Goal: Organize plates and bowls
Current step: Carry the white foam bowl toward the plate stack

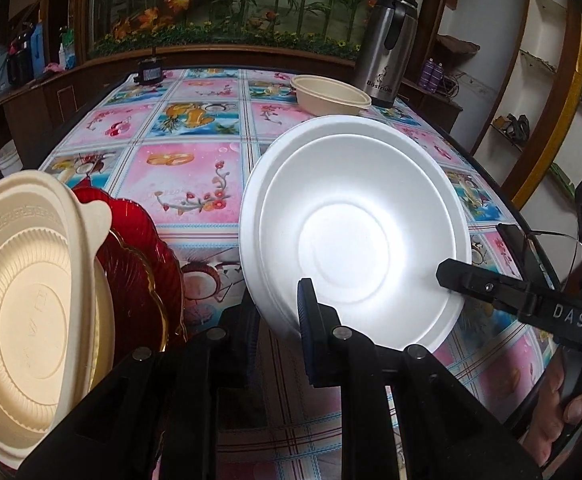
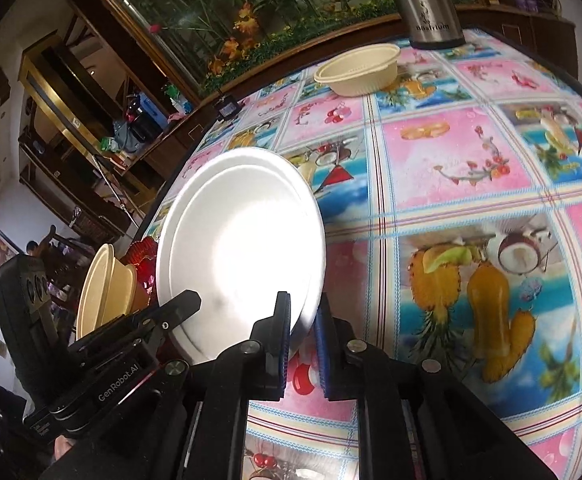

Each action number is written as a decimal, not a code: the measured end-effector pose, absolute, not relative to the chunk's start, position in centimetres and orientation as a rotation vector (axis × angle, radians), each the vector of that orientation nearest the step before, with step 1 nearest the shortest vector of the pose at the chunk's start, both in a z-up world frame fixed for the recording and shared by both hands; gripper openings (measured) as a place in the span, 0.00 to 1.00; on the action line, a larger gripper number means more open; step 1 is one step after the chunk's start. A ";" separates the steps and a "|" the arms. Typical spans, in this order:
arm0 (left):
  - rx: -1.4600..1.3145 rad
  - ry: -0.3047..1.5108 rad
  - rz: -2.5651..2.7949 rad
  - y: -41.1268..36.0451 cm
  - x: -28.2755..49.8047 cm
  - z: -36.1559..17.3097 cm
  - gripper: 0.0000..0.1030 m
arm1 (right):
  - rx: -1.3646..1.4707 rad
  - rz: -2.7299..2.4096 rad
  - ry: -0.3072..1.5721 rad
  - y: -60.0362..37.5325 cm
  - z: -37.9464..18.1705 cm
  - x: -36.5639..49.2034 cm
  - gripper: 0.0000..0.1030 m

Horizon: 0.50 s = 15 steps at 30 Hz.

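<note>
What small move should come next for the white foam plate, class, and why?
Probably ease the white foam plate left toward the upright red glass plates. Both the left claw and the right claw pinch its rim, and it is tilted on edge like them.

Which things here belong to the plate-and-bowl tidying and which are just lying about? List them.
Job:
white foam plate, pinched at its rim by both the left gripper and the right gripper
cream ribbed plate
red scalloped plate
cream bowl

Lying about:
steel thermos jug
small black device
patterned tablecloth
</note>
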<state>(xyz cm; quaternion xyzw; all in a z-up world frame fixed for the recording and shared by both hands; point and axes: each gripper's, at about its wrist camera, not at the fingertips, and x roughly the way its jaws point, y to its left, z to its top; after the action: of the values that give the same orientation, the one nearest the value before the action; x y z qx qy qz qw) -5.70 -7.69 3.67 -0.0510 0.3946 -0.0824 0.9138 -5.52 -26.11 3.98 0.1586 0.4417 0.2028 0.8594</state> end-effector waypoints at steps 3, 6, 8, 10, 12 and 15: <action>-0.092 0.784 -0.162 -7.8 -6.1 4.3 0.15 | 0.322 0.425 0.912 -26.0 4.5 -5.6 0.11; -0.076 0.753 -0.152 -7.8 -6.5 5.1 0.15 | 0.320 0.428 0.899 -26.0 5.1 -5.7 0.11; -0.079 0.741 -0.151 -7.7 -6.6 5.6 0.15 | 0.320 0.434 0.888 -25.9 5.7 -5.9 0.11; -0.079 0.727 -0.149 -7.4 -6.8 6.1 0.15 | 0.317 0.441 0.876 -25.8 6.3 -6.1 0.10; -0.083 0.716 -0.145 -7.0 -7.1 6.7 0.15 | 0.312 0.449 0.870 -25.5 6.8 -6.1 0.10; -0.092 0.687 -0.137 -5.9 -7.7 8.0 0.15 | 0.302 0.474 0.858 -24.9 8.0 -6.2 0.10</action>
<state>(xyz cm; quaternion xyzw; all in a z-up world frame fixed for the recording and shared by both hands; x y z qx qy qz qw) -7.70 -5.91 8.03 -0.0451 0.3366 -0.0671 0.9382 -6.22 -24.87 7.97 0.1447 0.4103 0.2268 0.8713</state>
